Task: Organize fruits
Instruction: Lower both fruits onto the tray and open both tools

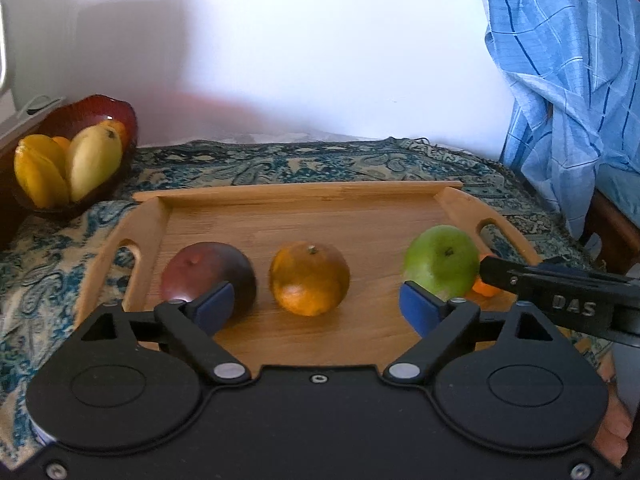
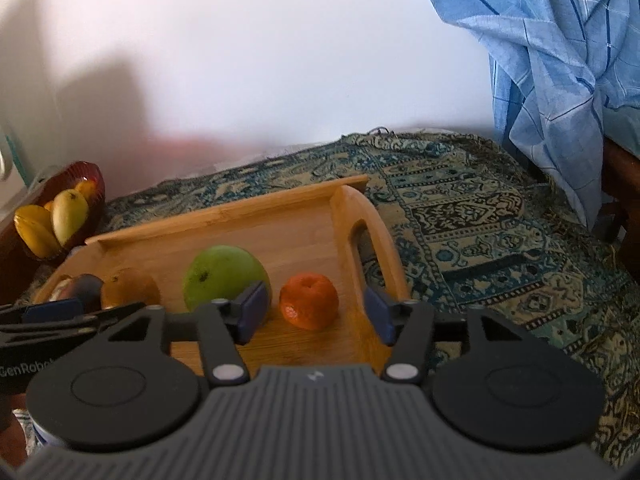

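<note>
Now orange (image 1: 309,283) btwn open jaws.

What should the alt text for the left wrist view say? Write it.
Open left gripper hovers over a wooden tray holding a dark red mango, an orange and a green mango. A red bowl of yellow fruit sits far left.

A patterned cloth (image 1: 328,164) covers the surface. On it sit a wooden tray (image 1: 304,208) and, at its left, a red bowl (image 1: 120,112).
</note>
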